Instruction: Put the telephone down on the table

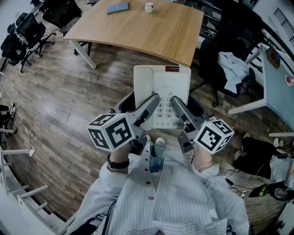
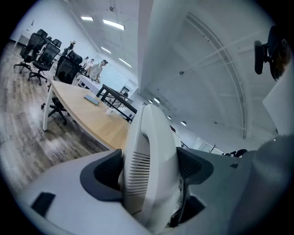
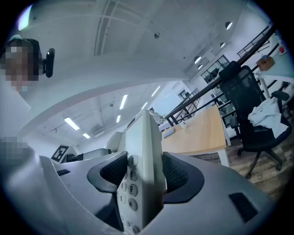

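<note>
Closest to the camera, at the bottom of the head view, is the person's striped shirt (image 1: 183, 193), with both marker cubes just above it. The left gripper (image 1: 151, 103) and the right gripper (image 1: 177, 106) reach up the frame from there, and both are clamped on the telephone (image 1: 171, 87). In the left gripper view the pads squeeze the handset side (image 2: 149, 156). In the right gripper view they pinch the keypad edge (image 3: 140, 151), so neither claw is empty.

The phone sits dead center in the head view, up in the air over the wood floor (image 1: 69, 101), not on anything. Its long axis runs straight up the frame, away from the person. Keypad faces up at the camera, handset lies along the left side, and the top end points at the table (image 1: 151, 32).

The table fills the upper middle, with a blue book (image 1: 117, 8) and a white cup (image 1: 149, 7) at its far end. Black chairs (image 1: 27, 27) sit upper left.
</note>
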A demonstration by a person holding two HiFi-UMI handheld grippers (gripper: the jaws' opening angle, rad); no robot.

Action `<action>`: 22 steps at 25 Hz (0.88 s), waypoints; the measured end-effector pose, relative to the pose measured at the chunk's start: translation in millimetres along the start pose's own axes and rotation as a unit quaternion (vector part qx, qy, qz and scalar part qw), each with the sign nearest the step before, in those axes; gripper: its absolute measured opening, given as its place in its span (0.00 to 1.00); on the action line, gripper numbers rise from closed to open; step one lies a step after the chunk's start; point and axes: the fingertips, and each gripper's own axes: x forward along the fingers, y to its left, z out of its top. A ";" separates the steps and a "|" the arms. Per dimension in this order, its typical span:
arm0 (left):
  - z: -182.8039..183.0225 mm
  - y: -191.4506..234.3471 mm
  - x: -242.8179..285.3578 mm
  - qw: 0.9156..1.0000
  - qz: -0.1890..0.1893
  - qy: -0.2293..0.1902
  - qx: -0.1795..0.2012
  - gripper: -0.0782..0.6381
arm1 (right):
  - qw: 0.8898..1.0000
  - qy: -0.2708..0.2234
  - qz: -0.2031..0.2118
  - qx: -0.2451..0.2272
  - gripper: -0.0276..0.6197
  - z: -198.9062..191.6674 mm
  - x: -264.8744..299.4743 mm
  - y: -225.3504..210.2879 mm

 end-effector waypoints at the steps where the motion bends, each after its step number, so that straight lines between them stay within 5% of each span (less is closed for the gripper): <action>1: -0.2 0.4 -3.3 1.000 0.000 -0.001 0.000 0.63 | 1.000 0.000 0.001 0.000 0.42 -1.6 -0.4 2.9; 22: -8.8 -28.7 -4.3 0.999 0.013 -0.030 0.019 0.63 | 0.999 -0.008 0.037 -0.004 0.42 9.6 -23.3 -2.1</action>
